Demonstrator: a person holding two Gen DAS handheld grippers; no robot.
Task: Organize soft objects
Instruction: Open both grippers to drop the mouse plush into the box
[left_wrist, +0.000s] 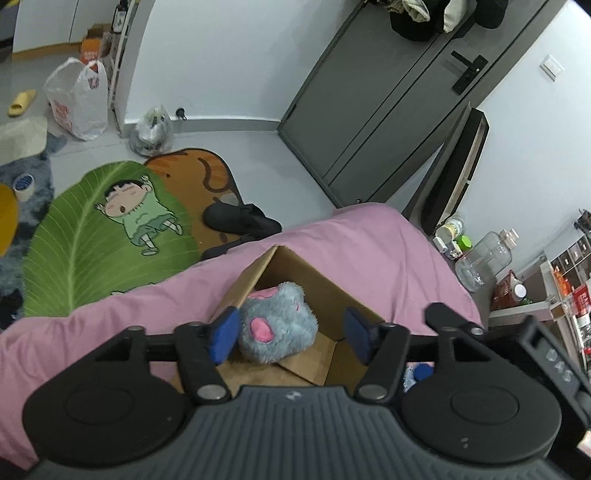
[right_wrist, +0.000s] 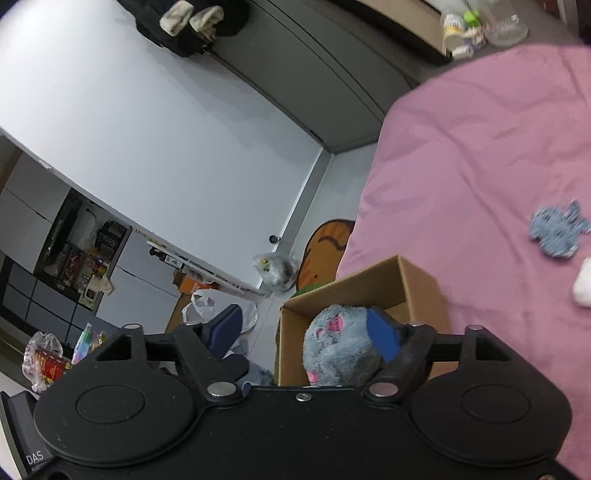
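Inside the box (left_wrist: 321, 291) on the bed (left_wrist: 369, 236) sits the plush (left_wrist: 277, 321); both hand-held grippers, left (left_wrist: 290, 338) and right (right_wrist: 306, 332), are spread apart around it, gripping nothing.

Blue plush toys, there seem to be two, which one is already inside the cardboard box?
The big fluffy blue plush with pink patches sits in the cardboard box. The smaller, flatter blue plush lies out on the pink bedspread.

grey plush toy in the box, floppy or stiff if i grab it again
The grey plush toy looks fluffy and rounded, so it would probably squash under the pads. Likely light for its bulk. Its fur should grip rather than slip, and in the cardboard box it seems unlikely to roll.
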